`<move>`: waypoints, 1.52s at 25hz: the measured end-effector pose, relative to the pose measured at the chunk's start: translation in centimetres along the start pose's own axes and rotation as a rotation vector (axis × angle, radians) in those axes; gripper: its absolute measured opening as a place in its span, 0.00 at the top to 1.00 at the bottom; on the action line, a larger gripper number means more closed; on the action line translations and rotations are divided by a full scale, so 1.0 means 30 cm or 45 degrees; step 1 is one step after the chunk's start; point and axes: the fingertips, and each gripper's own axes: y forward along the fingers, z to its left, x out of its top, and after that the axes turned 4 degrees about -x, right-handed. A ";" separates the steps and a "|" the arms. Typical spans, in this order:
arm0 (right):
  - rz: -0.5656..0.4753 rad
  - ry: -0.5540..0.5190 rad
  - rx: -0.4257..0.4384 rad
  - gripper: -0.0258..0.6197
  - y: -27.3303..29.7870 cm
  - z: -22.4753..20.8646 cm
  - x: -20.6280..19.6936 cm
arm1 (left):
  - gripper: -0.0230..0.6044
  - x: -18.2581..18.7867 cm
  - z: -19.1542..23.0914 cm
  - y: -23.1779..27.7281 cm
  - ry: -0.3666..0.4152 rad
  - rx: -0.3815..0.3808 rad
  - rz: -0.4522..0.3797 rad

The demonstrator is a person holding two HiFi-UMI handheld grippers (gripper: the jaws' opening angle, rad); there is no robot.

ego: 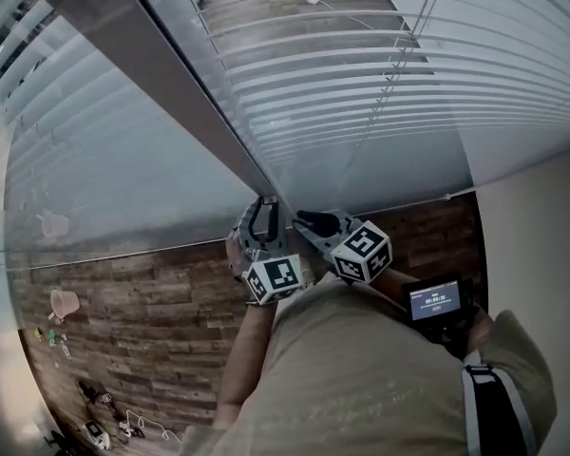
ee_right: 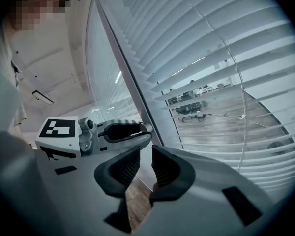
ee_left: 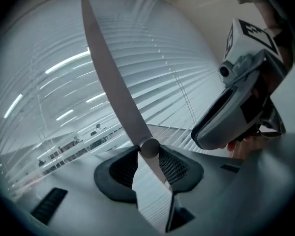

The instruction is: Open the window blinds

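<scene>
A long grey tilt wand [ego: 199,112] hangs down in front of the white slatted blinds [ego: 389,74]. My left gripper [ego: 264,218] is shut on the wand's lower end. In the left gripper view the wand [ee_left: 113,77] runs down to its round tip, which sits pinched between the two pads of the left gripper [ee_left: 148,156]. My right gripper [ego: 309,221] is just right of it, beside the wand and not touching it. In the right gripper view the right gripper [ee_right: 146,163] stands narrowly open with nothing between its pads, and the left gripper [ee_right: 123,132] shows close ahead.
A second set of blinds [ego: 85,141] covers the glass left of the wand. A lift cord [ego: 399,55] runs down the right-hand slats. A wood-plank floor [ego: 152,331] lies below with small objects [ego: 100,397] on it. A small lit screen [ego: 435,302] sits at the person's right side.
</scene>
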 end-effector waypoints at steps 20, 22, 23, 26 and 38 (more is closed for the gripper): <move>-0.098 0.046 -0.151 0.84 0.041 0.218 -0.120 | 0.76 -0.138 0.031 -0.213 0.474 -0.015 -0.077; -0.097 0.046 -0.150 0.84 0.048 0.238 -0.088 | 0.76 -0.118 0.058 -0.225 0.474 -0.016 -0.081; -0.097 0.048 -0.151 0.84 0.049 0.238 -0.080 | 0.76 -0.111 0.063 -0.224 0.469 -0.018 -0.082; -0.106 0.060 -0.154 0.84 0.033 0.204 -0.122 | 0.75 -0.133 0.010 -0.210 0.433 -0.048 -0.088; -0.150 -0.098 -0.311 0.84 0.001 0.086 -0.043 | 0.75 -0.155 0.044 -0.229 -0.348 -0.412 -0.249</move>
